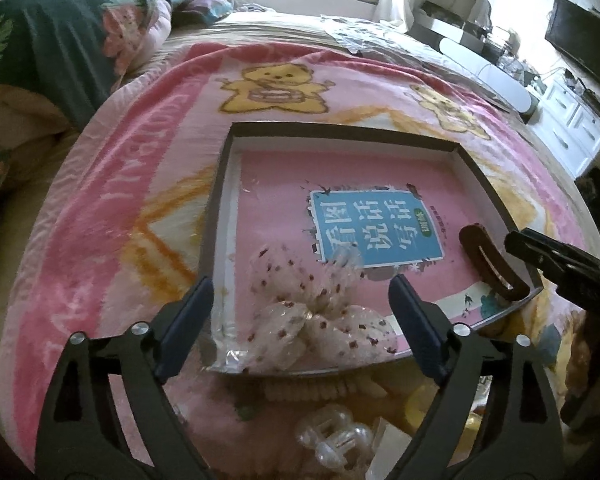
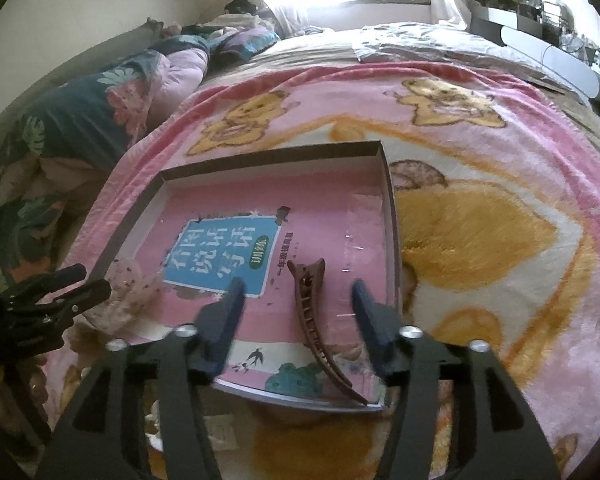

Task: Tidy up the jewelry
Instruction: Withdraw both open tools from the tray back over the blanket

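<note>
Left wrist view: the left gripper (image 1: 302, 302) hangs with its blue-tipped tongs spread wide apart and empty, over the near edge of a shallow dark-rimmed cardboard box lid (image 1: 340, 130) that lies on a pink fleece blanket with yellow bears (image 1: 112, 184). A sheer white bow with dark red dots (image 1: 320, 316) rests in the lid's near left corner, between the tongs. A pink children's book with a blue title panel (image 1: 376, 232) lines the lid's floor. A long brown plastic hair claw (image 1: 490, 262) lies at the near right corner, close to the right gripper's black finger. On the blanket nearer than the lid sits a pearly white hair claw (image 1: 334, 438). In the right wrist view the right gripper (image 2: 298, 302) is likewise parted and empty, straddling the brown claw without touching it.
</note>
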